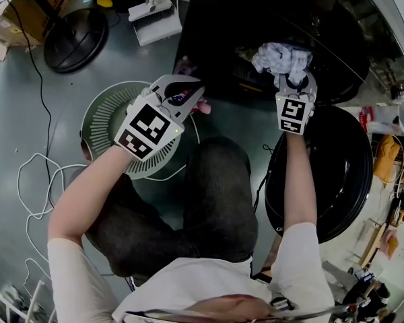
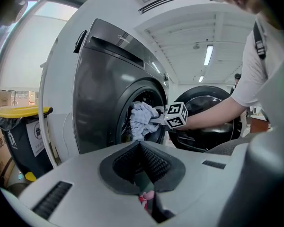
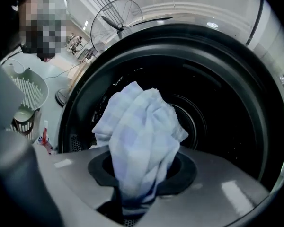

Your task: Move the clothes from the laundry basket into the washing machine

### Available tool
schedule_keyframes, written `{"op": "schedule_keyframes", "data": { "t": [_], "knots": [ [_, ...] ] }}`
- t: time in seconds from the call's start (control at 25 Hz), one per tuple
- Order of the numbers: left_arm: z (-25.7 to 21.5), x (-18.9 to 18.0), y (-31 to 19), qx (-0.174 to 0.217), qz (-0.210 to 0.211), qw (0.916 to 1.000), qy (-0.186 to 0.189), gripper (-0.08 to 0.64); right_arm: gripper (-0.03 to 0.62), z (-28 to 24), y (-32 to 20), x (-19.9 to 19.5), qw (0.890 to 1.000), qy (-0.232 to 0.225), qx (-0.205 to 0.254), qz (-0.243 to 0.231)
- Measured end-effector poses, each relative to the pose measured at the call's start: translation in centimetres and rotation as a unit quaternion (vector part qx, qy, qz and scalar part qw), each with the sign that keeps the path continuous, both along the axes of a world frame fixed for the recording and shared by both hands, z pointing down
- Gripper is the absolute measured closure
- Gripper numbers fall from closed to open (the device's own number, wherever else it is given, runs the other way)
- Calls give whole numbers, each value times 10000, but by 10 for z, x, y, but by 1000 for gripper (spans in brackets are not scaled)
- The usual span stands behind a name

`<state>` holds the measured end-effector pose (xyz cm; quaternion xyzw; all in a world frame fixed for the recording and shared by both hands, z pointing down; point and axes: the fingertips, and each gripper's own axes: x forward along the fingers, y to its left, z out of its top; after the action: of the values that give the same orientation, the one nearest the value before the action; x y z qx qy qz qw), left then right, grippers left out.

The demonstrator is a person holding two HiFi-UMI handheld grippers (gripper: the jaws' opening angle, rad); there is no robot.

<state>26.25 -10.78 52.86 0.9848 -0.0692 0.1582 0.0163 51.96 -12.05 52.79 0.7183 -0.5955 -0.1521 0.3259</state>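
Right tool (image 1: 293, 81) pinching a pale blue checked cloth (image 3: 137, 141), which bunches up ahead of its tips at the mouth of the washing machine (image 3: 227, 126) drum. Left tool (image 1: 187, 96) is pressed together on a scrap of pink-red fabric (image 2: 146, 200) - the white slatted laundry basket (image 1: 104, 113) lies just beneath and behind it.

Drum (image 3: 222, 126) interior too dark to show contents; checked cloth (image 3: 142, 136) hid the right gripper's (image 1: 295, 83) pads; pink-red scrap (image 2: 146, 198) pinched in the left gripper (image 2: 140, 145) too little exposed to identify; laundry basket (image 1: 102, 113) partly covered
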Motion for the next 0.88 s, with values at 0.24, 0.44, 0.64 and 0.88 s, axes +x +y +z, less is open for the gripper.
{"op": "schedule_keyframes", "data": {
  "t": [0.24, 0.44, 0.64, 0.88],
  "knots": [
    [5, -1, 2, 42, -17, 9999, -90, 554, 430, 12, -19, 21, 9984, 521, -94, 177],
    [6, -2, -1, 70, -96, 9999, -119, 554, 423, 26, -30, 23, 9956, 891, -140, 264],
    [10, -6, 0, 166, -101, 9996, -217, 554, 417, 39, -38, 21, 9925, 1150, -199, 351],
    [3, -9, -4, 132, -140, 9995, -250, 554, 401, 50, -51, 20, 9849, 1642, -334, 433]
  ]
}}
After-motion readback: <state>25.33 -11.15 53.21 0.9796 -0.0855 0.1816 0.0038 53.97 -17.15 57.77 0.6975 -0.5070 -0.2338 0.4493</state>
